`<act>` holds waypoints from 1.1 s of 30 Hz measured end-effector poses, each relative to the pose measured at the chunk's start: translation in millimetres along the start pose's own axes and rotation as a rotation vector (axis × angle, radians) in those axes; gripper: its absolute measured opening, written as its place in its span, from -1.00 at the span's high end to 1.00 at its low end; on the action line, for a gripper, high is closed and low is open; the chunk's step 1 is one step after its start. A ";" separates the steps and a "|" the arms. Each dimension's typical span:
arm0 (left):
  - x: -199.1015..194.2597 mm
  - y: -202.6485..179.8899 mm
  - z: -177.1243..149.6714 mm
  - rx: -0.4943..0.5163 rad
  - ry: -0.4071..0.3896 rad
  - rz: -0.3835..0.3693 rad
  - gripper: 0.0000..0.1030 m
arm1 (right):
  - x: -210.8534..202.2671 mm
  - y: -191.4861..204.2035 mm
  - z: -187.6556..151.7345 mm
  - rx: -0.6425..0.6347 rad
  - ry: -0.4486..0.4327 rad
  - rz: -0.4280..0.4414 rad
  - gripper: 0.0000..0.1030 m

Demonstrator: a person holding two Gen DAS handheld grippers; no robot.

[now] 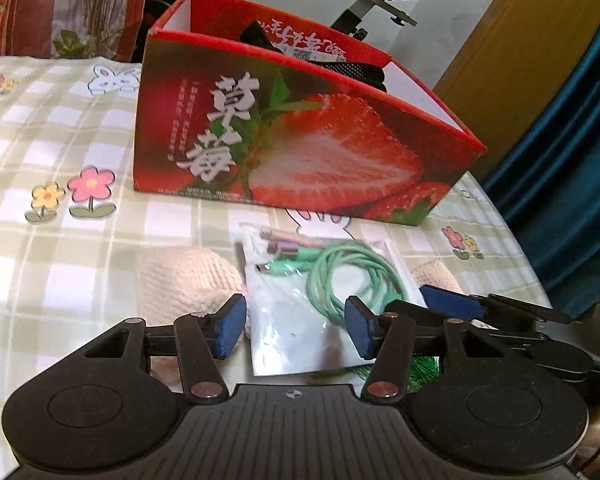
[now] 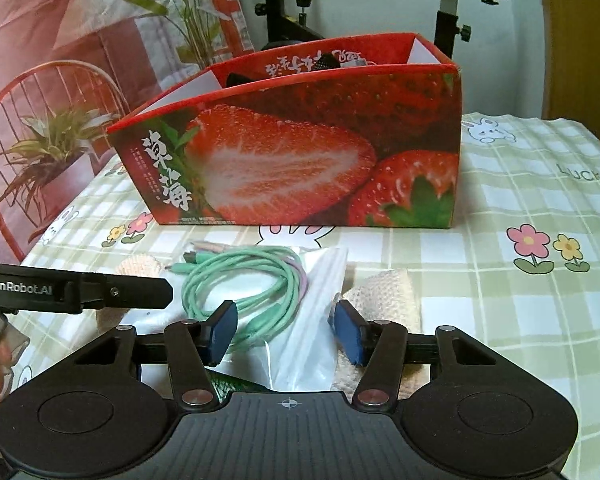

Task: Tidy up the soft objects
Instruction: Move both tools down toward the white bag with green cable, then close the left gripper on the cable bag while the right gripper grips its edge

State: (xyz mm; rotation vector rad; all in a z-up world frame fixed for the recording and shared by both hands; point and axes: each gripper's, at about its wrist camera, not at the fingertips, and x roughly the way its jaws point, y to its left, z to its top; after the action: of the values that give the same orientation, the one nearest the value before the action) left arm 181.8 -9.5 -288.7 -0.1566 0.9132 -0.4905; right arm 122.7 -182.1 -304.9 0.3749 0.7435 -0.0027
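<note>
The cable bag (image 1: 300, 300), a clear plastic pouch with a coiled green cable (image 2: 240, 280) inside, lay low in the middle of both views on the checked tablecloth (image 1: 60, 240), just in front of the strawberry box (image 1: 300, 140). A cream knitted piece (image 1: 184, 276) sat touching the pouch on its left in the left wrist view, and another woven cream piece (image 2: 384, 300) showed on its right in the right wrist view. The left gripper (image 1: 296, 330) straddled the near edge of the pouch, blue pads apart and, as far as could be seen, not pressing. The right gripper (image 2: 286, 330) did the same from its own side, jaws parted with plastic and cable between them, nothing clamped yet.

This looked like the pick-up step: both tools lined up on one bag, the grasp not made. The box, in the upper middle of each frame, already held something dark. Next, by my reading, the pads needed to close on the slippery plastic itself, not merely the cable loop, then lift it over the red rim without the pouch sagging.
</note>
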 end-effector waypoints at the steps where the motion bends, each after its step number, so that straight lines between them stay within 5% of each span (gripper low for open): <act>1: 0.0 -0.7 -2.1 0.002 -0.003 0.003 -0.09 | -0.6 -0.5 -1.2 0.001 -0.004 0.003 0.02; 9: 12.4 -0.7 4.6 0.034 -0.003 0.016 -0.09 | -0.5 -5.8 -5.1 0.012 -0.019 0.020 0.05; 18: 16.0 -12.7 1.6 0.042 -0.012 0.042 -0.31 | -1.8 -6.8 -7.7 0.004 -0.027 0.031 0.07; 33: 3.0 -6.4 -12.5 -0.020 -0.028 -0.012 0.05 | -7.2 -6.9 -11.4 0.016 -0.047 0.051 0.16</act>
State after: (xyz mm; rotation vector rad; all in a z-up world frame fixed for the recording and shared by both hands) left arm 171.3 -15.6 -296.3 -0.1866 0.8902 -0.4900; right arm 108.9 -185.6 -310.2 0.4080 0.6878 0.0305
